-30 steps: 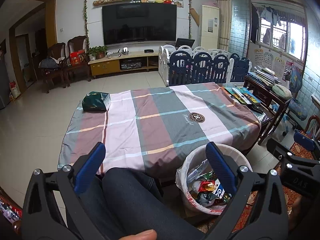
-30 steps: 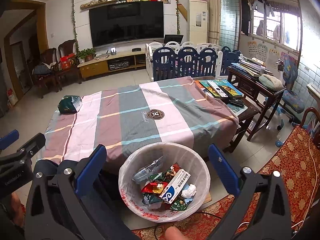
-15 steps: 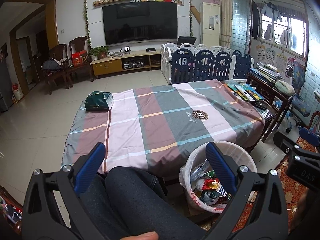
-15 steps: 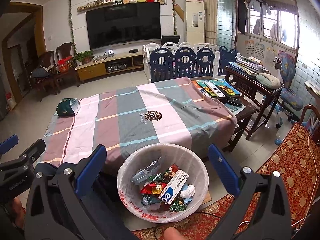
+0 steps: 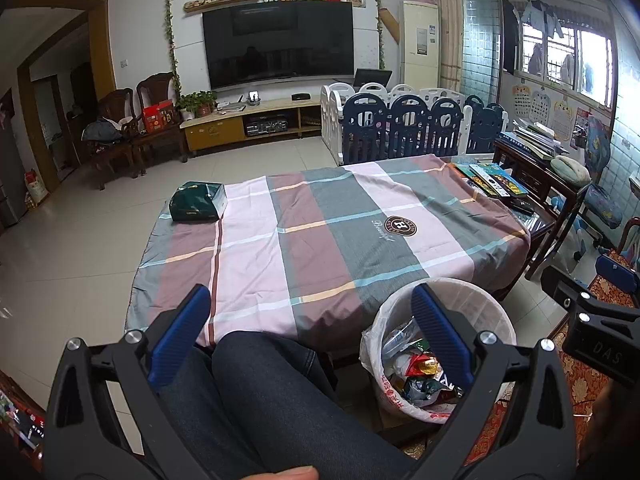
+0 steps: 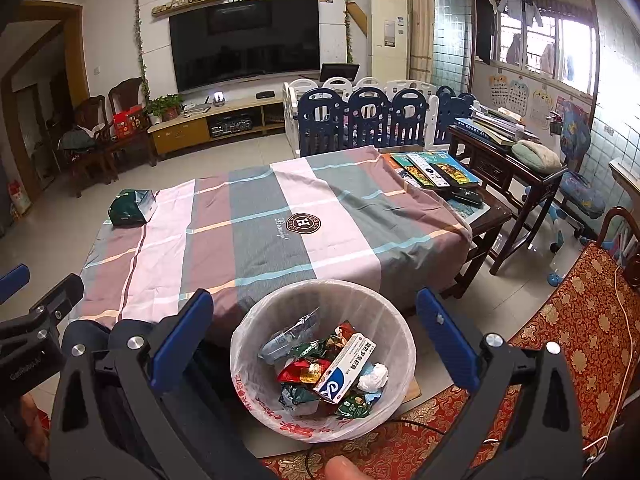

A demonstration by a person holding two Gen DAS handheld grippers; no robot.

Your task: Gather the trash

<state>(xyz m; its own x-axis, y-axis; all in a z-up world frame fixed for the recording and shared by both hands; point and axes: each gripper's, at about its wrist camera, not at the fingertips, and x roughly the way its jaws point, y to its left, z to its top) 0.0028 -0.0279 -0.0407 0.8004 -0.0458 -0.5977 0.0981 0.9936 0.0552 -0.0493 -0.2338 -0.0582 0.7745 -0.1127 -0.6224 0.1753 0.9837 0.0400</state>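
Below the near edge of the cloth-covered surface (image 6: pixel 256 240), a lined trash bin (image 6: pixel 404 344) on the floor holds wrappers (image 6: pixel 300 372), a medicine box (image 6: pixel 346 366) and crumpled tissue (image 6: pixel 373 376). Both the left tongs (image 5: pixel 312 336) and right tongs (image 6: pixel 316 340) gape wide, empty. A green tissue box (image 5: pixel 197 201) sits at the surface's far left corner.

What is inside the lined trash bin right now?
The trash bin holds a white and blue medicine box, a crumpled tissue, a crushed clear bottle and red and green wrappers. Anything beneath that pile is hidden.
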